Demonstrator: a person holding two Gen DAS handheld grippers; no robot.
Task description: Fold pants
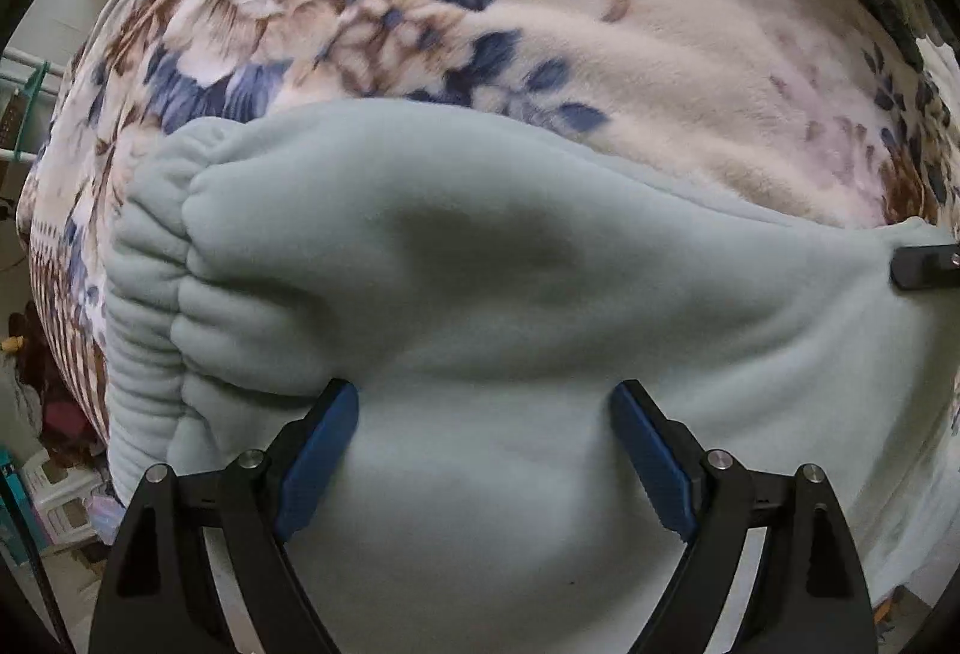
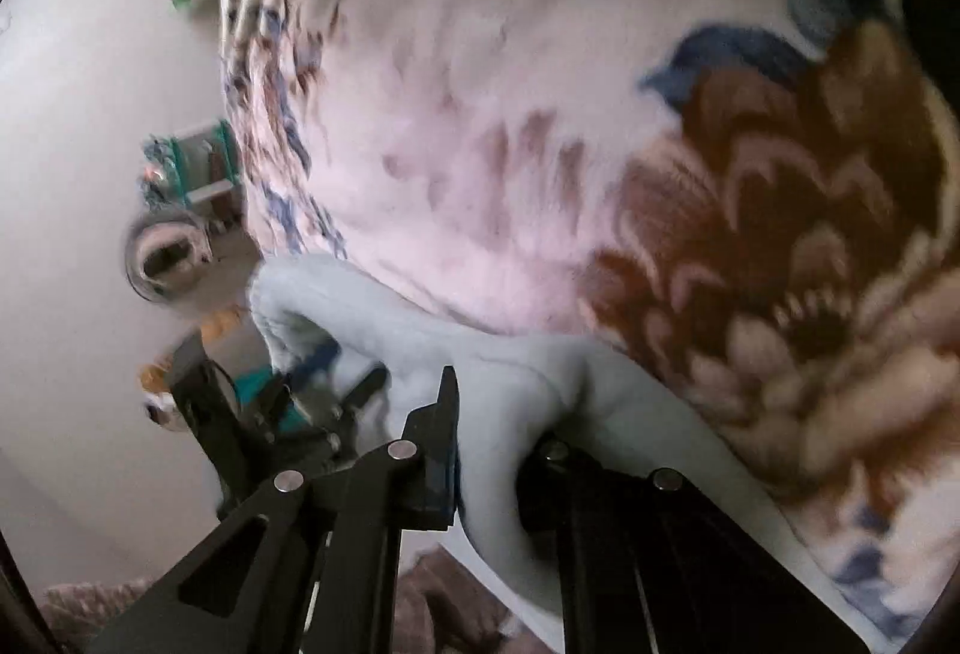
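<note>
Covering nearly everything in both views is one plush floral blanket (image 1: 600, 54), cream-pink with brown blooms and blue leaves; what it lies over cannot be told. No brand, label or readable writing shows on it or on anything else.

On the blanket lies one pair of pale grey-green fleece pants (image 1: 510, 294). In the left wrist view they fill the lower half of the picture, with the gathered, ribbed elastic band (image 1: 144, 306) bunched at the left and the smooth cloth running off to the right edge. In the right wrist view, which is blurred, the same pants (image 2: 420, 330) show as a narrow ridge of cloth drawn up from the blanket's lower edge.

Two sets of tongs are in play, one per hand. The left tongs (image 1: 486, 402) point straight down over the middle of the pants, spread wide, their blue pads (image 1: 324, 450) touching or just above the fleece on either side of a soft hump; nothing is pinched between them. They also appear at the left of the right wrist view as a dark blurred shape (image 2: 336, 390) beside the cloth.

The right tongs (image 2: 498, 450) are pressed together on a fold of the pants, with the fleece bulging out above the black fingers (image 2: 444, 414). In the left wrist view only one dark tip of them (image 1: 924, 267) shows, at the far right edge of the pants.

Beyond the blanket's left edge sits small, blurred clutter: a teal frame (image 1: 33, 108) and stacked pale plastic stools (image 1: 60, 498).
</note>
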